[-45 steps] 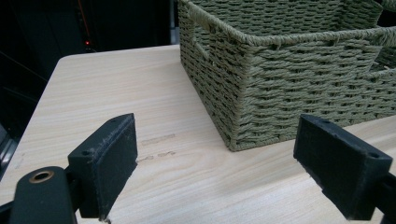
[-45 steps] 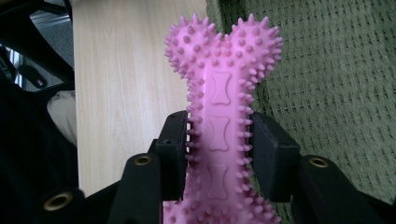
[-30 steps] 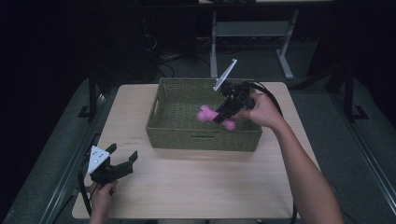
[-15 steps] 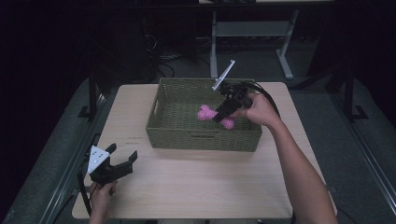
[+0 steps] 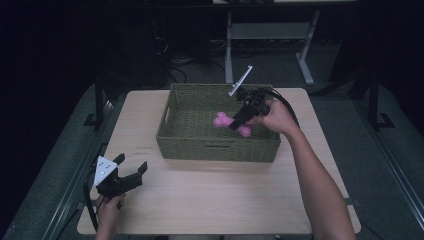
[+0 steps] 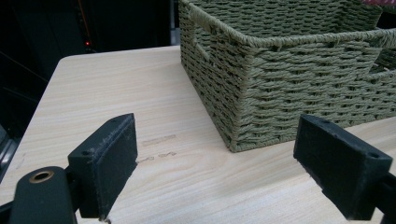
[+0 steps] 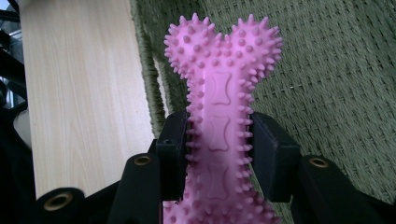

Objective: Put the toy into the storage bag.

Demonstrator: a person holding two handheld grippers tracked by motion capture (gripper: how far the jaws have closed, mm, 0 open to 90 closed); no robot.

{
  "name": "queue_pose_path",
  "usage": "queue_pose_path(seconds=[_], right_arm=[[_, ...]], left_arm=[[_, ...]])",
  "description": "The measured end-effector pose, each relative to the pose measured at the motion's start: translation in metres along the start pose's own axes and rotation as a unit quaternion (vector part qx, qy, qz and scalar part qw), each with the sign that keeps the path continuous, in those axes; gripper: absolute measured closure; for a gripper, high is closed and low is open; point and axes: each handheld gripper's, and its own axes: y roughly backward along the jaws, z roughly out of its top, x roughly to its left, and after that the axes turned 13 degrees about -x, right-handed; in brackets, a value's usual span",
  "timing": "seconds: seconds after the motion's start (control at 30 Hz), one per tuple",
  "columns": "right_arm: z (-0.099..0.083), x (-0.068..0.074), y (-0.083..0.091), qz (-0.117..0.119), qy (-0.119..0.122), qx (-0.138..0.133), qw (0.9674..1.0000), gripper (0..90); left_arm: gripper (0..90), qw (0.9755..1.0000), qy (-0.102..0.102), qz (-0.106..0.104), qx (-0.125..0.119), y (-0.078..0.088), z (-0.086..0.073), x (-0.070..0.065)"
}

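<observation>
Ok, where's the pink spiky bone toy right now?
In the high view the pink bone toy is over the right half of the woven basket, clamped by its shaft in the right hand-held gripper.

A pink, spiky bone-shaped toy (image 7: pixel 219 135) hangs over the woven green basket (image 5: pixel 190 145), clamped at its shaft, knobbed ends free.

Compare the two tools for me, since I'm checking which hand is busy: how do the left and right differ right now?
The right tool is shut on the pink spiked bone toy, gripping its shaft; the left tool stands open with nothing between its jaws. The right tool hangs over the green woven basket; the left tool sits low by the wooden table's near left corner, outside the basket. Both are black and hand-held.
</observation>
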Motion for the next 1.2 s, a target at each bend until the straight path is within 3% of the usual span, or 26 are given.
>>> queue_pose_path(seconds=[0.83, 1.2], right_arm=[[-0.014, -0.019, -0.011, -0.002, -0.031, 0.007, 0.9995, 57.9], [-0.017, -0.021, -0.017, -0.005, -0.027, 0.024, 0.9993, 57.9]], left_arm=[[13.0, 1.0000, 0.001, 0.002, -0.001, 0.000, 0.000, 0.001], [13.0, 1.0000, 0.002, 0.003, -0.001, 0.001, 0.000, 0.002]])
